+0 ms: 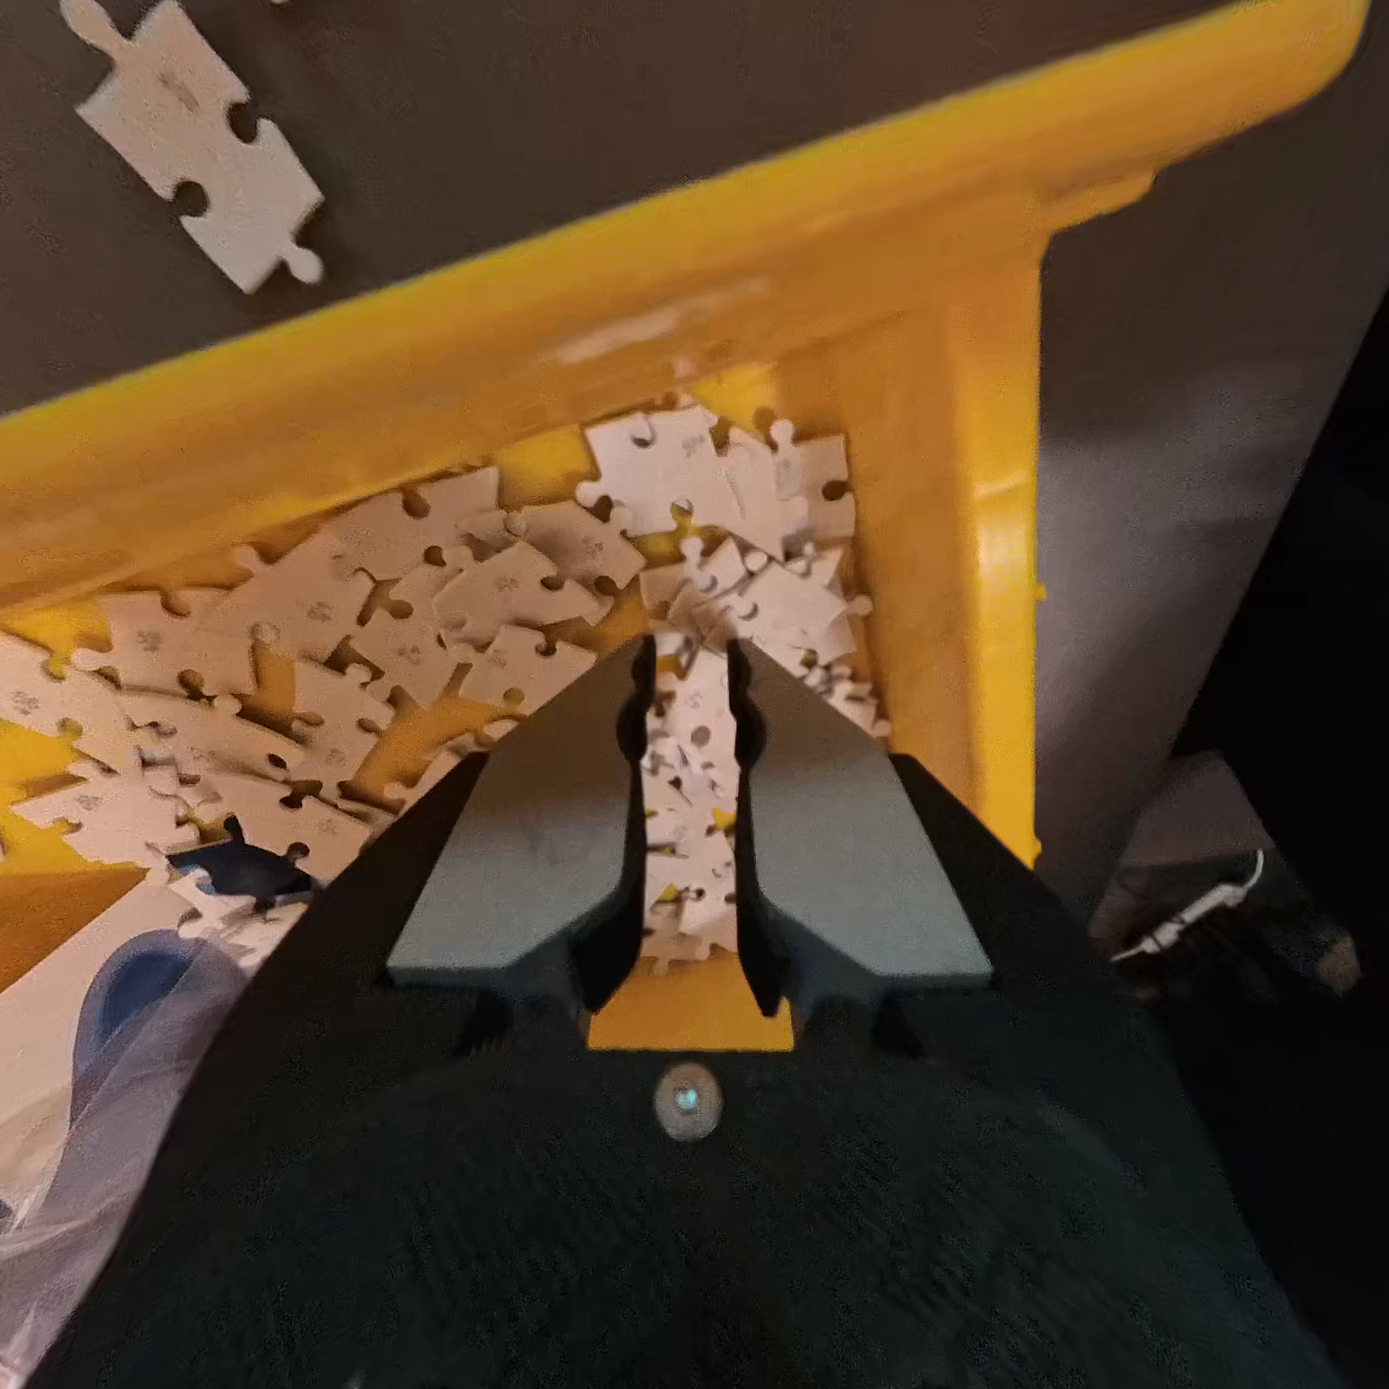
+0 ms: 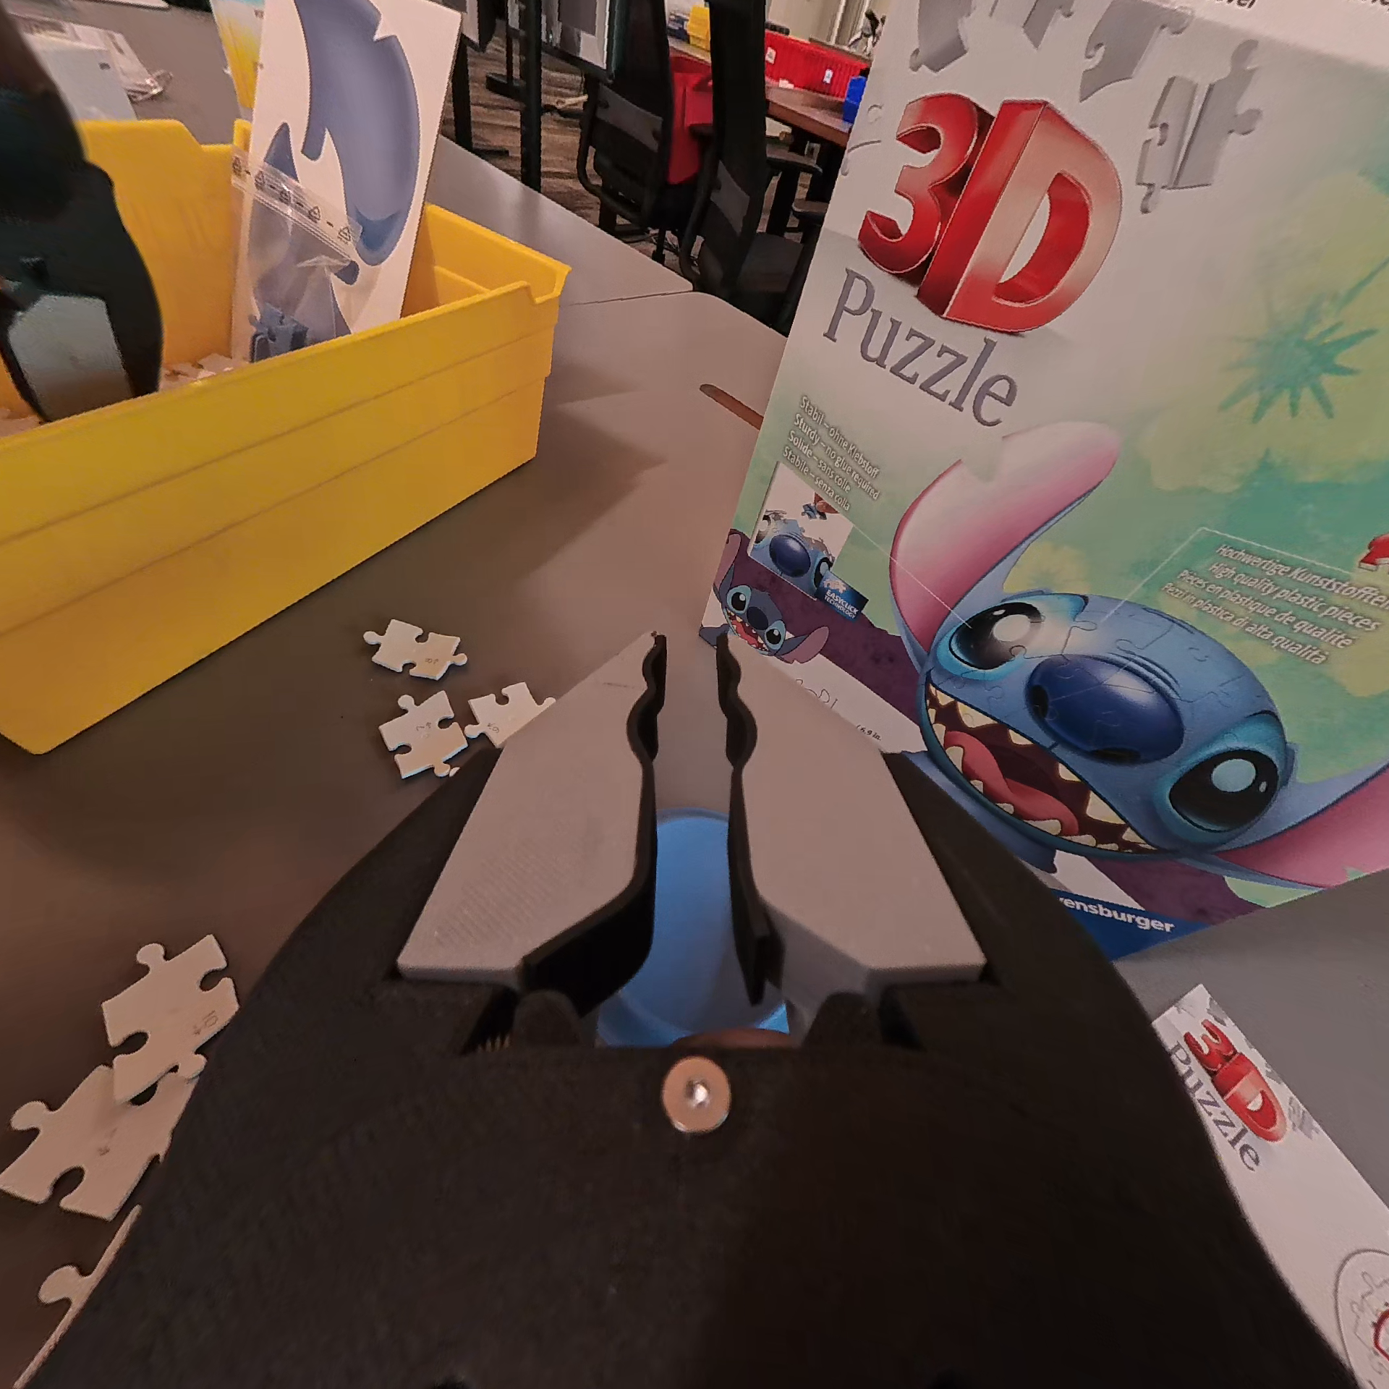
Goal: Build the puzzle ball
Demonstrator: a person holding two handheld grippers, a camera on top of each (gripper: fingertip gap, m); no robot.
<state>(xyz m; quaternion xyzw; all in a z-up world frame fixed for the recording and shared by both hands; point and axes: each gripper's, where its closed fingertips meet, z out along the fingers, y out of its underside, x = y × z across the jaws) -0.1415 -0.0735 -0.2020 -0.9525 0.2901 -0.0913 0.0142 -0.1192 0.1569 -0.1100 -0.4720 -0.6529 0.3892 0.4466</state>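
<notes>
A yellow bin (image 1: 676, 248) holds a heap of white face-down puzzle pieces (image 1: 301, 676) and one dark blue piece (image 1: 240, 864). My left gripper (image 1: 690, 650) reaches into the bin just above the heap. Its jaws stand a narrow gap apart with nothing between them. In the right wrist view it shows inside the bin (image 2: 263, 488) at the top left (image 2: 68, 361). My right gripper (image 2: 690, 646) hovers over the grey table with its jaws a narrow gap apart and empty. A blue plastic part (image 2: 691, 902) shows beneath it. Loose white pieces (image 2: 425, 733) lie left of its fingertips.
The puzzle box (image 2: 1090, 451) stands upright close ahead on the right. A leaflet (image 2: 1240, 1112) lies at the lower right. A card and a clear bag with blue parts (image 2: 338, 150) stand in the bin. More pieces (image 2: 161, 1011) lie at the lower left, and one (image 1: 203, 143) beyond the bin. There is about 25 cm between the tips of the two grippers.
</notes>
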